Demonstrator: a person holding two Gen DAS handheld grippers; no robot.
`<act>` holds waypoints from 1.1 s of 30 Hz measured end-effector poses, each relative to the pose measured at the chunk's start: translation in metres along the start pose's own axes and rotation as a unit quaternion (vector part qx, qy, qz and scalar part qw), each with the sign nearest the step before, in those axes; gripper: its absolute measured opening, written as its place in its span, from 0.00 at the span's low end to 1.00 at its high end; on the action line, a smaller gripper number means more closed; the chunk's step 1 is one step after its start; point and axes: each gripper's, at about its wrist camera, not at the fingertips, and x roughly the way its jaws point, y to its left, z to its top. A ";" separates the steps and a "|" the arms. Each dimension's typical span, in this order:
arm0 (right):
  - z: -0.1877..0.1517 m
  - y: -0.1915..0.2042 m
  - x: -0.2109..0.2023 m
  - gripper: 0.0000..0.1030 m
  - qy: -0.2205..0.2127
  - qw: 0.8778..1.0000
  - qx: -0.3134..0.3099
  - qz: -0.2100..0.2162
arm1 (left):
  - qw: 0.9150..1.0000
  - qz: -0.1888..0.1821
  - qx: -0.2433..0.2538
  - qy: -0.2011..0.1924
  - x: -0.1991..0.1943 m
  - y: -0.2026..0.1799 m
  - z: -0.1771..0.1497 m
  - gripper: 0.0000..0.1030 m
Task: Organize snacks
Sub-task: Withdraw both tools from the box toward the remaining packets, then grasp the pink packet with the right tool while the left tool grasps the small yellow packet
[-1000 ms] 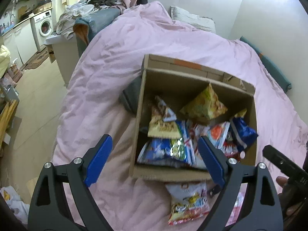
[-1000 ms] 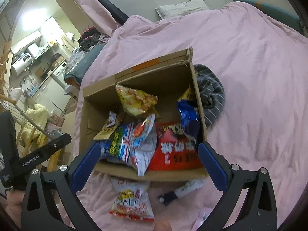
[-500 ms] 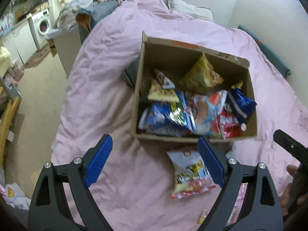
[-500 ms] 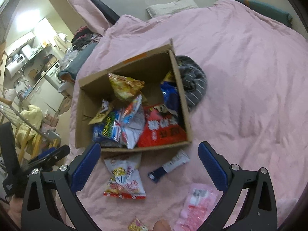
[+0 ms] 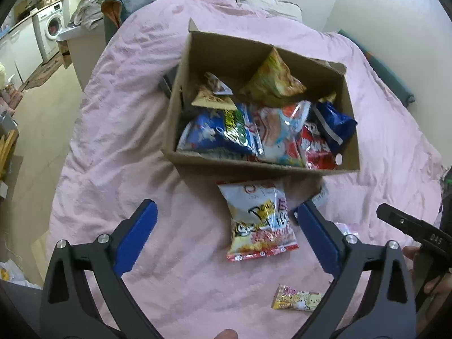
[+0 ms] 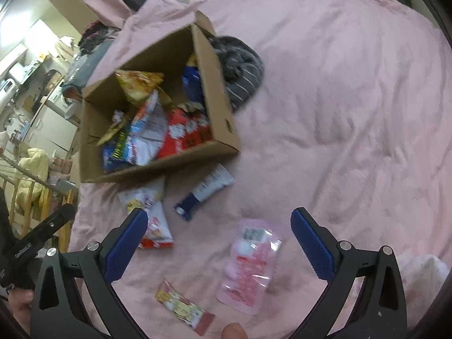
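Below the box [image 5: 254, 166], both grippers (left [image 5: 226, 240], right [image 6: 219, 243]) spread, empty; I expect the slick chip bag [image 5: 260, 223] could slip on soft bedding.

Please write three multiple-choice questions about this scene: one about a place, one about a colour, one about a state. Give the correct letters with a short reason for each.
1. Where does the white chip bag lie?
A. inside the cardboard box
B. on the pink bedcover in front of the box
C. on the floor

2. What colour are the gripper pads?
A. blue
B. red
C. green

3. In what state is the right gripper?
A. shut on the tube
B. shut on nothing
C. open

Answers: B, the bag rests on the pink bedcover just before the cardboard box; A, the pads are blue; C, its jaws stand wide apart above the pink pouch, holding nothing.
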 end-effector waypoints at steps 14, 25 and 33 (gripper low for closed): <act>-0.029 -0.009 0.073 0.87 0.177 0.981 -0.007 -0.076 | 0.999 -0.002 0.000 0.043 0.013 -0.003 -0.012 0.96; -0.040 0.006 0.062 0.19 0.142 0.974 -0.104 -0.145 | 0.998 -0.010 0.016 0.064 0.018 -0.015 -0.019 0.96; -0.031 -0.004 0.014 0.08 0.071 0.994 -0.060 -0.061 | 0.989 -0.020 -0.014 0.145 0.036 -0.020 -0.048 0.96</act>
